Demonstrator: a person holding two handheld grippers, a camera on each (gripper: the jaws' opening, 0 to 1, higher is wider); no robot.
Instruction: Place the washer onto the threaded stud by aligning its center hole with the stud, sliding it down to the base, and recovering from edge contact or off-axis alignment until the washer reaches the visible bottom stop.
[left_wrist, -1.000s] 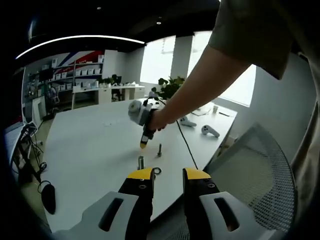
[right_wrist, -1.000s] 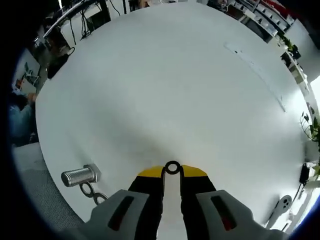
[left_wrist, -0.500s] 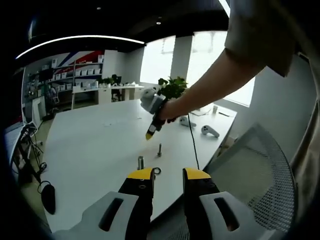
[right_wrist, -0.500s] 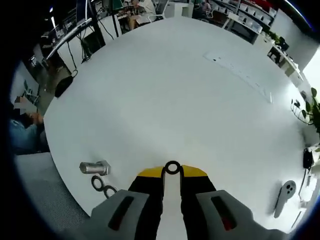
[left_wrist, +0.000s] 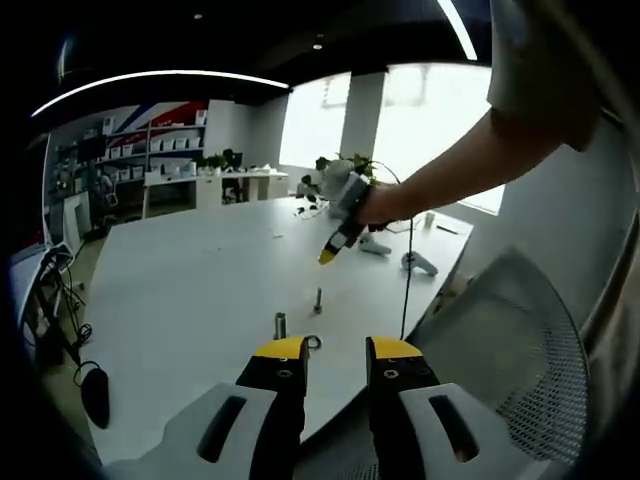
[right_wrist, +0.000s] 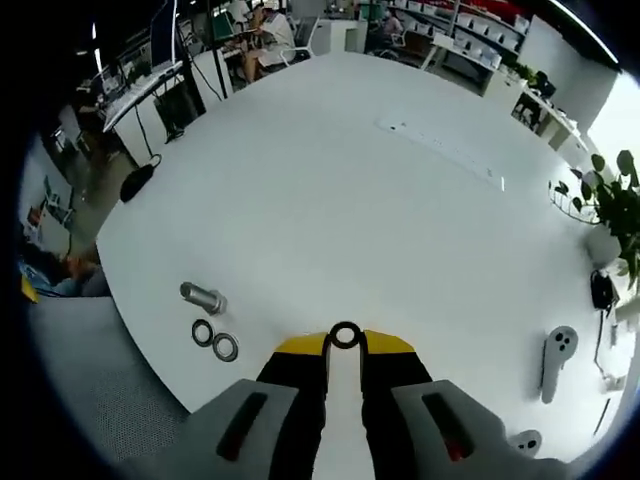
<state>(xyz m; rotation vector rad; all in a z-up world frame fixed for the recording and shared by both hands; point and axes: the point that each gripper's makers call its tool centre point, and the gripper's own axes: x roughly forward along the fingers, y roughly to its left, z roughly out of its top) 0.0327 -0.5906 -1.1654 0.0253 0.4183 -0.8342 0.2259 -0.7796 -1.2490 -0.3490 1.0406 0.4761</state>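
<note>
A thin threaded stud (left_wrist: 319, 298) stands upright on the white table (left_wrist: 180, 290), just beyond my left gripper (left_wrist: 337, 350), which is open and holds nothing. A hand holds my right gripper (left_wrist: 327, 258) in the air above and behind the stud, tips pointing down. In the right gripper view that gripper (right_wrist: 345, 342) is shut on a small dark washer (right_wrist: 345, 335), pinched edge-on at the jaw tips, high over the table (right_wrist: 380, 200).
A short metal cylinder (right_wrist: 203, 296) and two spare washers (right_wrist: 214, 340) lie near the table's front edge; the same cylinder (left_wrist: 281, 324) shows before my left jaws. Controllers (right_wrist: 555, 350), a plant (right_wrist: 610, 200), a mouse (right_wrist: 135, 183) and a mesh chair (left_wrist: 510, 350) are around.
My right gripper, still holding the washer, has risen and swung away from the stud, so the table looks farther off in its view. The left gripper has stayed put.
</note>
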